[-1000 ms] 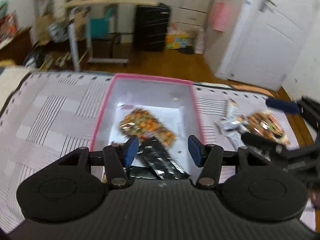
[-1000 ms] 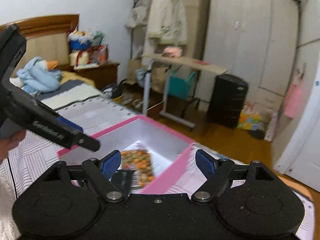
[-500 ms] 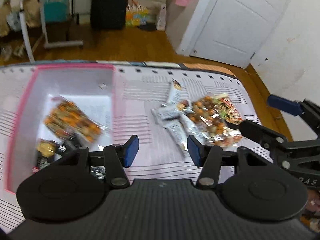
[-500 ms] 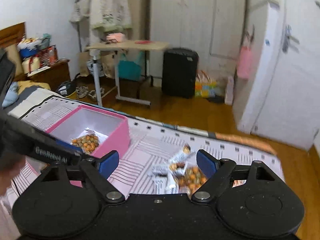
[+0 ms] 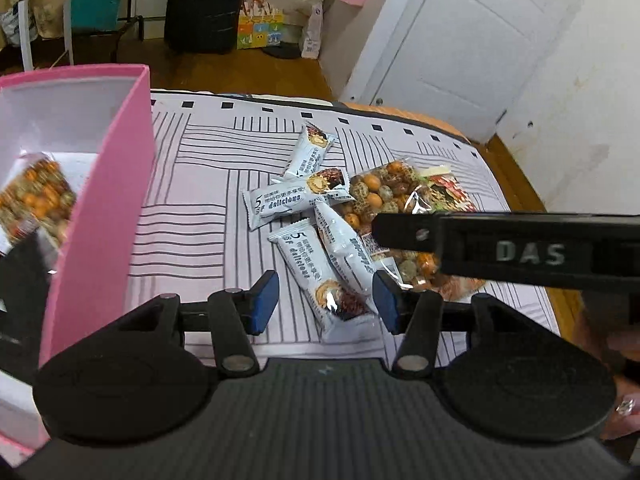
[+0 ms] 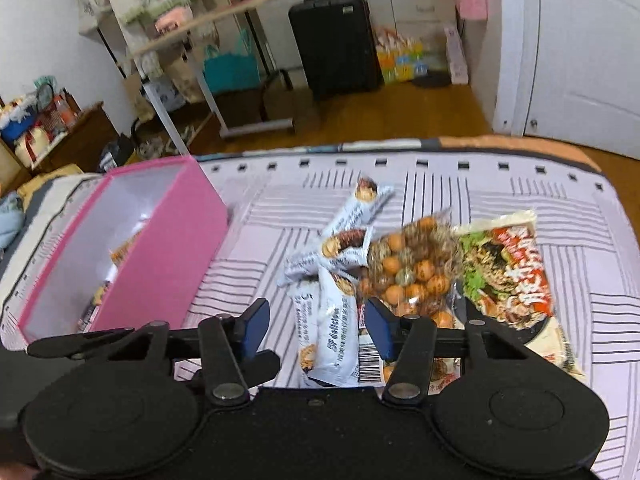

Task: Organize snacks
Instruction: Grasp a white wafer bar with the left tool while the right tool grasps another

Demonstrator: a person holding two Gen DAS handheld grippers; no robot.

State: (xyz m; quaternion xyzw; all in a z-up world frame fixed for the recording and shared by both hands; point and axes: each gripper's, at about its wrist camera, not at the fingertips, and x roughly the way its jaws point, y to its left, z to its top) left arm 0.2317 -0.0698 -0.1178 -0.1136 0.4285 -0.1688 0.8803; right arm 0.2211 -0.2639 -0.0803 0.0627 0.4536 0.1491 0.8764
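Note:
A pink box (image 5: pixel 100 208) stands on the left of the striped bedspread and holds a bag of coated nuts (image 5: pixel 36 196) and dark packets. Several white snack bars (image 5: pixel 296 200) lie in a pile right of it, beside a clear bag of coated nuts (image 5: pixel 380 196) and a noodle packet (image 6: pixel 508 264). My left gripper (image 5: pixel 326 304) is open and empty, low over the nearest white bar (image 5: pixel 320 280). My right gripper (image 6: pixel 316 320) is open and empty above the white bars (image 6: pixel 332 320); it also shows in the left wrist view (image 5: pixel 404 232) over the nut bag.
The bedspread (image 5: pixel 192 184) ends at the far edge, with wooden floor beyond. A black suitcase (image 6: pixel 332 44), a small desk (image 6: pixel 208 28) and a white door (image 5: pixel 472 40) stand past the bed. The box (image 6: pixel 168 248) sits close left of the pile.
Both grippers have swung from over the pink box to the right and come down close over the snack pile. Both stayed open and empty.

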